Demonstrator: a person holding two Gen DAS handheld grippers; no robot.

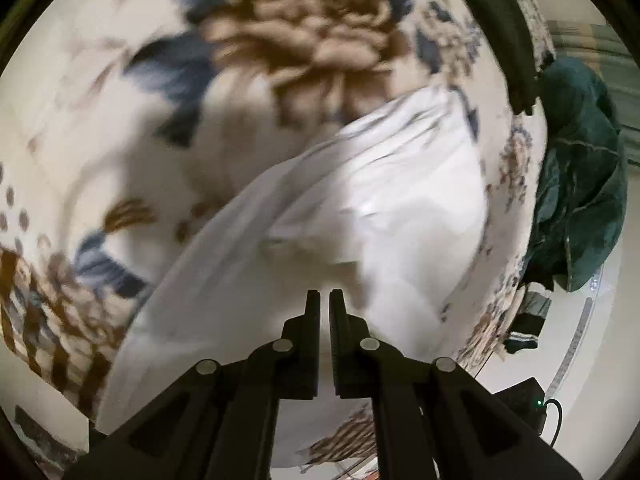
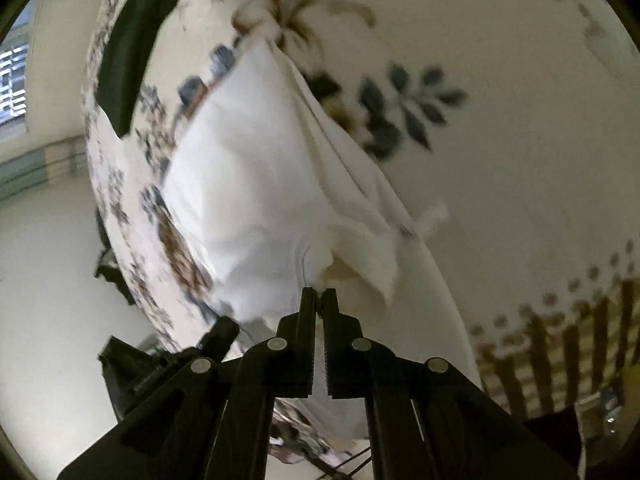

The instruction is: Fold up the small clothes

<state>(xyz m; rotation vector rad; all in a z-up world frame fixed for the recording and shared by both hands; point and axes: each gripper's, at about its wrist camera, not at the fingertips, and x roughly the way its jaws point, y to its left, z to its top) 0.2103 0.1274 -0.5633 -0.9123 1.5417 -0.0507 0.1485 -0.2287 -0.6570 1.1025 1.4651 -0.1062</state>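
Observation:
A small white garment [image 1: 360, 208] hangs lifted above a cream bedspread with brown and blue flowers [image 1: 280, 40]. My left gripper [image 1: 324, 296] is shut on the garment's near edge; the cloth runs between its fingertips and down under them. In the right wrist view the white garment [image 2: 248, 184] bunches into folds. My right gripper [image 2: 319, 294] is shut on a pinched edge of it. Both views are motion-blurred.
A dark green garment [image 1: 576, 184] hangs over the bed's right edge, with a striped dark piece [image 1: 528, 320] below it. A flat black item [image 1: 496, 28] lies on the bedspread, also in the right wrist view [image 2: 128, 52]. Pale floor [image 2: 48, 280] lies beside the bed.

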